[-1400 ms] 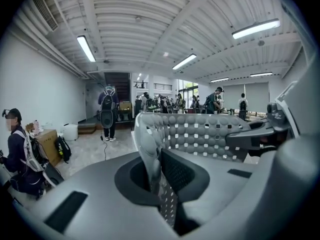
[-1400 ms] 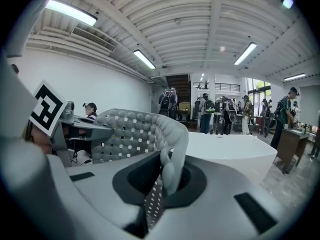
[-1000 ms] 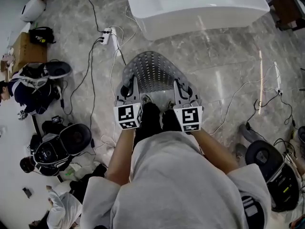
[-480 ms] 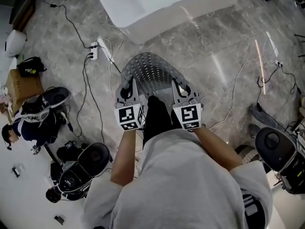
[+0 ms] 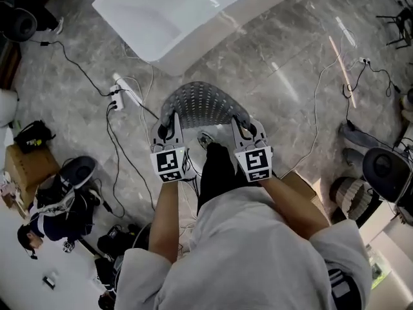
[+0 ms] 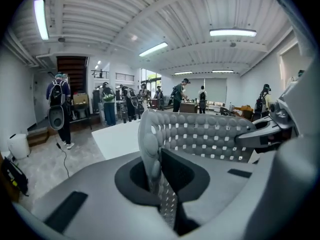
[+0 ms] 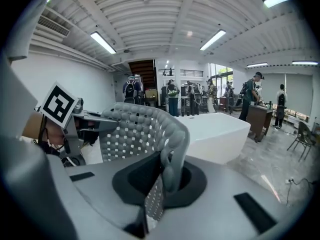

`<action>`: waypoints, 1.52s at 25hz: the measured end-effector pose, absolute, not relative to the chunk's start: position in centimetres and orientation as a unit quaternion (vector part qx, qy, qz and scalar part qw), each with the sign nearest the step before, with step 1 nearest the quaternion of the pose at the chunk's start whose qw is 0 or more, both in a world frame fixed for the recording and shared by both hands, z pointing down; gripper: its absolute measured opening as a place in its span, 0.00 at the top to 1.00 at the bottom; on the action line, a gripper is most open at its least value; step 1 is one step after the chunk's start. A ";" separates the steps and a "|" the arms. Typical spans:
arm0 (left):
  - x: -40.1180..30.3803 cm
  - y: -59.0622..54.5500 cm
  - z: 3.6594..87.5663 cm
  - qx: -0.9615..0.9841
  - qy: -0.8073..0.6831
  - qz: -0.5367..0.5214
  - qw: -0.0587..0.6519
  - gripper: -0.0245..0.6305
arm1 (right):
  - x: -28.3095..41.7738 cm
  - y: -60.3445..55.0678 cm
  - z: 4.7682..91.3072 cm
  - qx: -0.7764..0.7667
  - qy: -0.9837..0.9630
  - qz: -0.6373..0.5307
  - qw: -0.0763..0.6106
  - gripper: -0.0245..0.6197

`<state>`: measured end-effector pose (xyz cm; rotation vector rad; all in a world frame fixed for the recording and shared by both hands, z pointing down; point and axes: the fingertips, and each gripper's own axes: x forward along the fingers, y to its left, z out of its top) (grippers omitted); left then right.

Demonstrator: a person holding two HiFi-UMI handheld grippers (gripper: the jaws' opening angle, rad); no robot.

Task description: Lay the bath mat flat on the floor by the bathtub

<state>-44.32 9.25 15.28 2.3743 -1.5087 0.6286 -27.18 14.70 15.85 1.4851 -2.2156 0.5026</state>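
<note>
A grey perforated bath mat (image 5: 205, 103) hangs in the air between my two grippers, arching forward from them. My left gripper (image 5: 169, 132) is shut on the mat's left near edge, and the mat (image 6: 200, 136) rises from between its jaws. My right gripper (image 5: 246, 133) is shut on the right near edge, where the mat (image 7: 142, 129) curls up out of the jaws. The white bathtub (image 5: 181, 15) stands on the marble floor ahead and to the left, and shows as a white bathtub (image 7: 215, 134) beyond the mat in the right gripper view.
A power strip (image 5: 121, 89) with cables lies left of the mat. Bags and gear (image 5: 64, 192) sit at the left, round equipment (image 5: 387, 173) at the right, and a cable (image 5: 316, 108) runs across the floor. Several people (image 6: 107, 104) stand farther off in the room.
The head view has swung: the bathtub has shifted from upper middle to upper left. Both grippers keep their hold on the mat, still held up in front of the body.
</note>
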 end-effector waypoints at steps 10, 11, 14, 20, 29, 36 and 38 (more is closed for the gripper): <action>-44.6 4.5 19.9 0.858 -0.443 0.249 0.080 0.92 | -29.4 13.1 21.1 0.580 -0.761 0.214 0.198 0.93; -44.5 4.0 20.6 0.859 -0.439 0.252 0.078 0.92 | -29.4 12.8 21.7 0.584 -0.757 0.217 0.197 0.93; -43.6 2.0 22.5 0.858 -0.436 0.260 0.079 0.92 | -28.7 11.8 23.6 0.599 -0.743 0.234 0.186 0.93; -41.1 -2.0 25.3 0.865 -0.416 0.269 0.078 0.92 | -27.6 8.8 26.1 0.616 -0.727 0.238 0.186 0.93; -35.3 -6.1 31.8 0.868 -0.404 0.277 0.083 0.92 | -21.9 5.6 33.5 0.617 -0.725 0.221 0.210 0.93; -31.2 -9.1 37.5 0.866 -0.385 0.301 0.104 0.92 | -17.9 3.7 38.6 0.618 -0.716 0.256 0.199 0.93; -30.0 -10.2 38.7 0.866 -0.384 0.303 0.108 0.92 | -16.7 2.6 39.7 0.621 -0.713 0.262 0.195 0.93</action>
